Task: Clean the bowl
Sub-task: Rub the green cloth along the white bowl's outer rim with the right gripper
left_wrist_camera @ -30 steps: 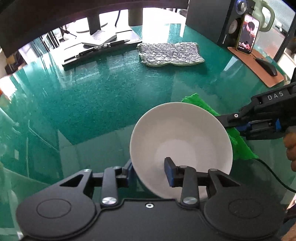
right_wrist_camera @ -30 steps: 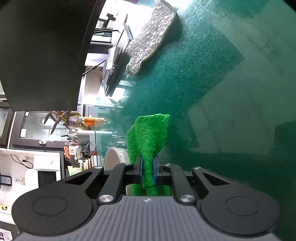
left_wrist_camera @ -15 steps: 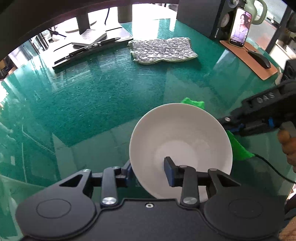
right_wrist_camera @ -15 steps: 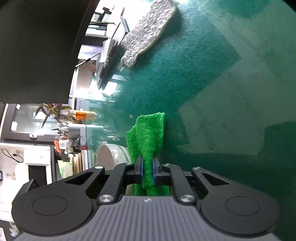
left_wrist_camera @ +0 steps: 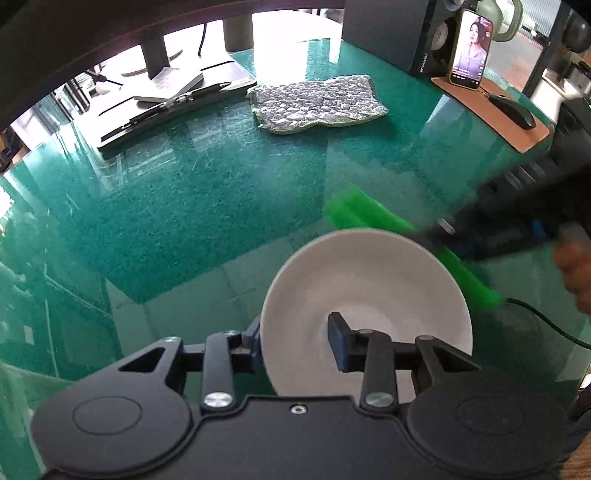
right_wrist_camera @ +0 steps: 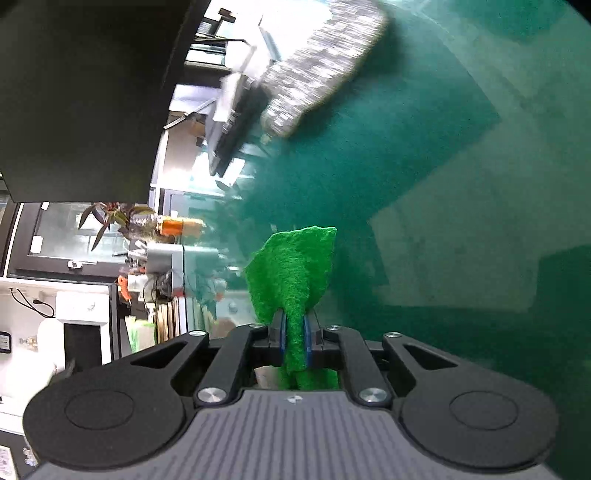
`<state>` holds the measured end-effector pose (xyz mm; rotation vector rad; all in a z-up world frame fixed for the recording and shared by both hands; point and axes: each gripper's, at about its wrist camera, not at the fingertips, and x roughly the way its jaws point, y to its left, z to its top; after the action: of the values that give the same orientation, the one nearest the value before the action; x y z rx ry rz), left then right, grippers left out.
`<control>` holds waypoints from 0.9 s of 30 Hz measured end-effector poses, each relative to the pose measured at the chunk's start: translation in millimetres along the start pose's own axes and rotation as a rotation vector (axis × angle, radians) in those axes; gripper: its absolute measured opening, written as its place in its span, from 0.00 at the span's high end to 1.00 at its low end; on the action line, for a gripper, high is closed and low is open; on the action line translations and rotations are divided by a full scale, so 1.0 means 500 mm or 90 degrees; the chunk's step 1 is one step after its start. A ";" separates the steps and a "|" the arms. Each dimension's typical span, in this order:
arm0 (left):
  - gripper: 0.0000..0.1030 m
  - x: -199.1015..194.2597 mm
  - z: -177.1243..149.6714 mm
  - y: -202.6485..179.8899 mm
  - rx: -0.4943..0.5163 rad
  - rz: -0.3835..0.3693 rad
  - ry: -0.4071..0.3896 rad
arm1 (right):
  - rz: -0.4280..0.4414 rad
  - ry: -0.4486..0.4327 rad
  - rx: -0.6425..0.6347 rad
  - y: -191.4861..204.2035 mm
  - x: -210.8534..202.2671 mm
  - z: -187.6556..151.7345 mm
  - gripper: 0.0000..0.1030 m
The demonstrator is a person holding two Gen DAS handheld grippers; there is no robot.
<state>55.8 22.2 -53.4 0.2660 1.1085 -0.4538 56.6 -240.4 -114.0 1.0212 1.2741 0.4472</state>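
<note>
A white bowl (left_wrist_camera: 365,295) is tilted above the green table, and my left gripper (left_wrist_camera: 295,345) is shut on its near wall, one finger inside and one outside. In the left wrist view my right gripper (left_wrist_camera: 439,236) reaches in from the right, blurred, just past the bowl's far right rim. It carries a green cloth (left_wrist_camera: 360,214) that sticks out behind the rim. In the right wrist view the right gripper (right_wrist_camera: 294,336) is shut on the green cloth (right_wrist_camera: 295,273), which stands up between its pads. The bowl does not show clearly there.
A grey dishcloth (left_wrist_camera: 317,103) lies at the back of the green glass table (left_wrist_camera: 184,206). Behind it are a keyboard (left_wrist_camera: 166,107) and monitor stands. Back right stand a speaker (left_wrist_camera: 384,33), a phone (left_wrist_camera: 471,48) and a mouse (left_wrist_camera: 511,110) on a brown pad.
The right gripper with the green cloth has swung from the bowl's right side toward its far rim and is now blurred. The left gripper still holds the bowl the same way.
</note>
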 end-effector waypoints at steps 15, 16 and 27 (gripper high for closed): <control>0.66 -0.002 -0.001 -0.013 0.042 0.019 -0.009 | 0.043 0.008 -0.039 0.065 0.069 0.052 0.89; 0.66 -0.002 0.000 -0.015 0.049 0.021 -0.009 | 0.043 0.009 -0.035 0.058 0.061 0.048 0.89; 0.66 -0.001 0.003 -0.017 0.076 0.017 -0.009 | 0.023 0.023 0.015 0.000 -0.003 0.000 0.89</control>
<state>52.8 14.2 -52.1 0.3809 1.0648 -0.4976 56.3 -241.6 -113.3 1.0612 1.2977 0.4814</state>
